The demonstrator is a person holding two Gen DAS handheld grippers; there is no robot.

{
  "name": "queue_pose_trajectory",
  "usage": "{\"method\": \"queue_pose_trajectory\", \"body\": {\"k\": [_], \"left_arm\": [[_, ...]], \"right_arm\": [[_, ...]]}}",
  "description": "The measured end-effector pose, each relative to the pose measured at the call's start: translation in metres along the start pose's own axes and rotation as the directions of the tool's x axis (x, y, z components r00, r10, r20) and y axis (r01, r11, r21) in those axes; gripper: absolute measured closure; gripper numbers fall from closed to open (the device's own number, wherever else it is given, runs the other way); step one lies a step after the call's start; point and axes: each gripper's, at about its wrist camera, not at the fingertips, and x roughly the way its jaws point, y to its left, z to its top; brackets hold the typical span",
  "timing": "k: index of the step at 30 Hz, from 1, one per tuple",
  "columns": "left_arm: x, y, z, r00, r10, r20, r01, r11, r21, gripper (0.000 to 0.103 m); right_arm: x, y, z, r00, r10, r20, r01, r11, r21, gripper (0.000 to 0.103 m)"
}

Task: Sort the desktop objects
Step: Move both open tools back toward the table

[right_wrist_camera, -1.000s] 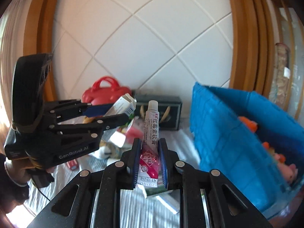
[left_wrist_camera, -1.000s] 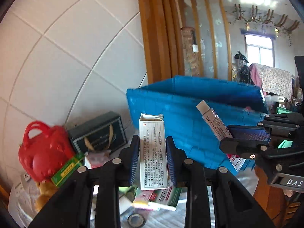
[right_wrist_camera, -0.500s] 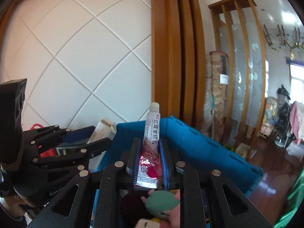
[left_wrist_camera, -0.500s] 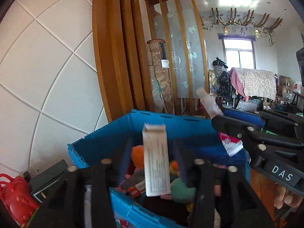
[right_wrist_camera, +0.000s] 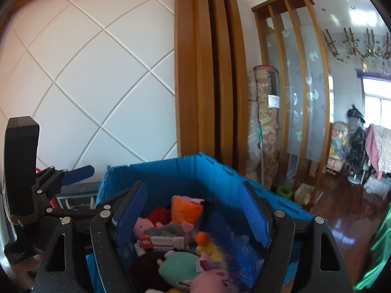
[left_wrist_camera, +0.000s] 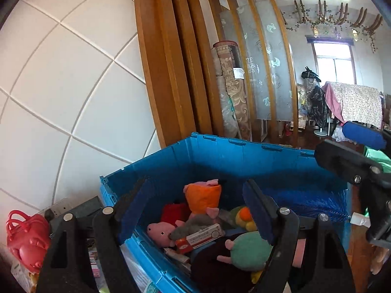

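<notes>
Both the left gripper (left_wrist_camera: 195, 210) and right gripper (right_wrist_camera: 193, 210) have just been opening; their jaws stand spread and empty over the blue crate (left_wrist_camera: 244, 156). The white carton (left_wrist_camera: 200, 238) now lies inside among plush toys (left_wrist_camera: 246, 246); the ointment tube is not discernible. Judgement: both items deposited, further desk clutter remains.

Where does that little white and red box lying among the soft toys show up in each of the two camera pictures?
Left wrist view: the white and red box lies low in the middle, below the orange plush.
Right wrist view: the box lies low, left of centre, again below the orange plush.
Shared landmark: the blue crate.
</notes>
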Motion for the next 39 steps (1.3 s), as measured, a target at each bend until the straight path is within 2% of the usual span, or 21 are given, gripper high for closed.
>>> {"method": "queue_pose_trajectory", "body": {"k": [2,10,16,21,24,30,32,36,39], "left_arm": [[-0.009,0.003,-0.007,1.0,0.029,-0.001,-0.029,1.0,-0.002,0.025],[-0.044,0.039,-0.042,0.989,0.147,-0.033,-0.148,0.988,-0.039,0.024],[-0.078,0.083,-0.077,0.97,0.233,-0.064,-0.237,0.97,-0.054,0.024],[-0.119,0.138,-0.119,0.941,0.325,-0.099,-0.331,0.941,-0.061,0.024],[-0.143,0.177,-0.151,0.919,0.366,-0.145,-0.377,0.924,-0.058,0.024],[-0.187,0.25,-0.207,0.844,0.484,-0.232,-0.501,0.865,-0.018,0.024],[-0.195,0.271,-0.22,0.827,0.501,-0.255,-0.524,0.851,-0.028,0.024],[-0.201,0.298,-0.243,0.805,0.521,-0.284,-0.557,0.828,-0.062,0.024],[-0.194,0.308,-0.255,0.804,0.51,-0.306,-0.56,0.822,-0.101,0.024]], "right_arm": [[-0.006,0.002,-0.003,1.0,0.01,0.008,-0.011,1.0,0.002,0.017],[-0.023,0.026,-0.012,0.999,0.053,0.005,-0.053,0.999,-0.007,0.013],[-0.037,0.07,-0.018,0.994,0.108,-0.011,-0.108,0.994,-0.022,0.012],[-0.055,0.126,-0.024,0.983,0.184,0.002,-0.184,0.981,-0.055,0.001],[-0.062,0.166,-0.033,0.973,0.231,-0.004,-0.231,0.968,-0.099,0.0],[-0.061,0.225,-0.061,0.95,0.307,-0.05,-0.311,0.946,-0.093,0.0],[-0.056,0.238,-0.071,0.943,0.322,-0.082,-0.328,0.94,-0.089,0.0],[-0.039,0.258,-0.088,0.927,0.347,-0.141,-0.363,0.925,-0.111,0.0],[-0.023,0.274,-0.1,0.905,0.385,-0.179,-0.41,0.903,-0.128,0.0]]}}
